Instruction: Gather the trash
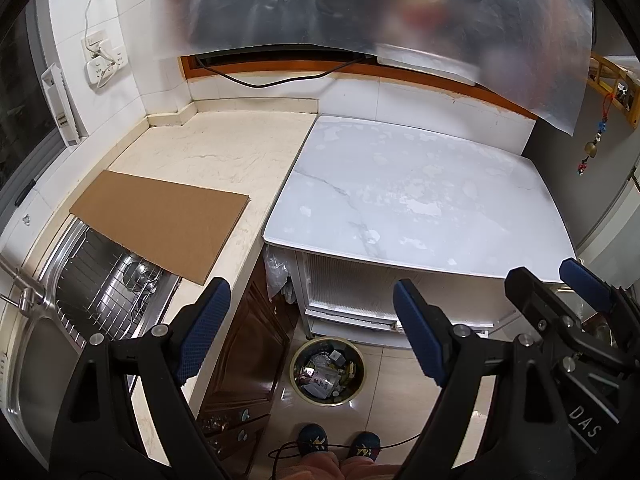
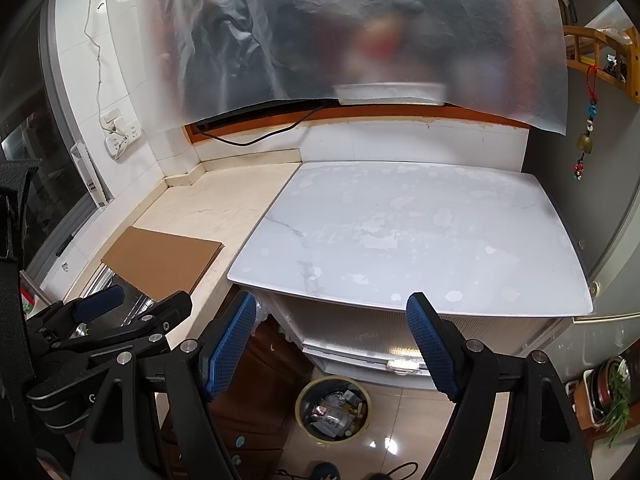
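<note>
Both black grippers with blue-padded fingers hang side by side above the floor, the left gripper [image 1: 312, 332] and the right gripper [image 2: 332, 344] each with its jaws spread wide and nothing between them. Below them, near the white marble-patterned table [image 2: 420, 240], a round gold-rimmed bin [image 1: 327, 371] holds mixed trash. A flat brown cardboard sheet [image 1: 160, 220] lies on the left counter, partly over the steel sink [image 1: 36, 360].

A cardboard sheet [image 1: 160, 224] partly covers the sink [image 1: 60, 332] beside the marble table [image 1: 400, 200].
</note>
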A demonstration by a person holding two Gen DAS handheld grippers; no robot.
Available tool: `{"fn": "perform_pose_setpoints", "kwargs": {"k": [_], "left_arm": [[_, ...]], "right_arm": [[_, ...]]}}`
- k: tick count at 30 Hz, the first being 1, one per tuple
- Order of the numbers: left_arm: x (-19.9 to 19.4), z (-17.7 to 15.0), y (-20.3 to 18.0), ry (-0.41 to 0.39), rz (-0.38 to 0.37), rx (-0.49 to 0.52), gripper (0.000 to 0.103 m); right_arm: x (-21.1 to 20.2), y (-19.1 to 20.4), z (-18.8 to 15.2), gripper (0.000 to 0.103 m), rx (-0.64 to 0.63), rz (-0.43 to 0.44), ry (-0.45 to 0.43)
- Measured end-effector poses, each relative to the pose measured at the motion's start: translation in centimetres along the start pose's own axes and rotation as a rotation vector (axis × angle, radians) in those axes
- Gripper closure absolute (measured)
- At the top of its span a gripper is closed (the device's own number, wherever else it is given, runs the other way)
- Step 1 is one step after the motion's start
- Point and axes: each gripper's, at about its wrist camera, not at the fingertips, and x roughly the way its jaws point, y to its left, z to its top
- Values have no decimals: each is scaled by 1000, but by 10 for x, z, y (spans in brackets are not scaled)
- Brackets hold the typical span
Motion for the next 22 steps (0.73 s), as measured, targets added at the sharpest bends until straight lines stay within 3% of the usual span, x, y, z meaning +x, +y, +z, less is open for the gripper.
{"fn": "perform_pose_setpoints", "kwargs": {"k": [22], "left_arm": [[25, 11, 18, 29, -24, 38, 22]], "right_arm": [[18, -3, 3, 24, 2, -9, 18]]}}
